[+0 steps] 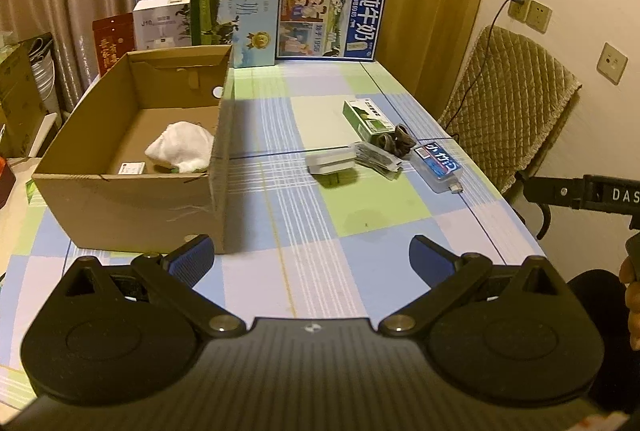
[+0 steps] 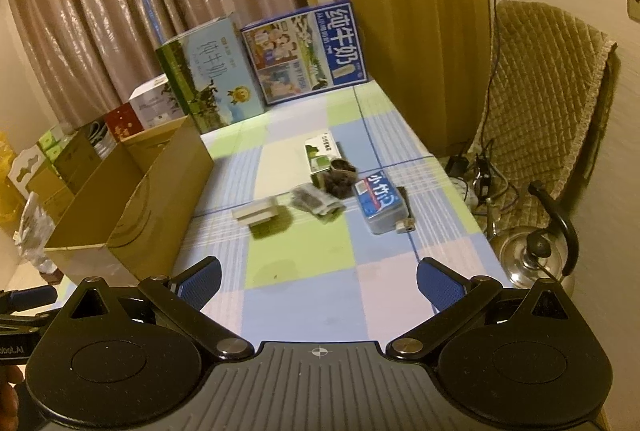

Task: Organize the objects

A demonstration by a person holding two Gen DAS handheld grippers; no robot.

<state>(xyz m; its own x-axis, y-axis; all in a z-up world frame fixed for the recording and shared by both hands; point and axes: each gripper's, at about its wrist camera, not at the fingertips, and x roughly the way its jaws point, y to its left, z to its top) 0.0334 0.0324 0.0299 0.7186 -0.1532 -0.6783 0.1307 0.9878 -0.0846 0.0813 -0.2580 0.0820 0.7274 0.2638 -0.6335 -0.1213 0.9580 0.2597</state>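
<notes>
An open cardboard box (image 1: 132, 187) (image 2: 160, 199) stands on the left of the checked table and holds a white cloth (image 1: 182, 147). To its right lie a grey-white block (image 1: 331, 160) (image 2: 256, 213), a dark foil packet (image 1: 378, 156) (image 2: 316, 201), a green carton (image 1: 366, 117) (image 2: 322, 155), a dark brown lump (image 1: 400, 141) (image 2: 340, 177) and a clear case with a blue label (image 1: 438, 165) (image 2: 380, 205). My left gripper (image 1: 310, 259) is open at the near edge, well short of them. My right gripper (image 2: 318, 283) is open too, with nothing between its fingers.
Two milk cartons (image 1: 236, 11) (image 1: 332, 19) stand at the table's far end, with smaller boxes (image 1: 160, 21) behind the cardboard box. A padded chair (image 1: 508, 111) and a steel kettle (image 2: 532, 255) are off the right edge. Curtains hang behind.
</notes>
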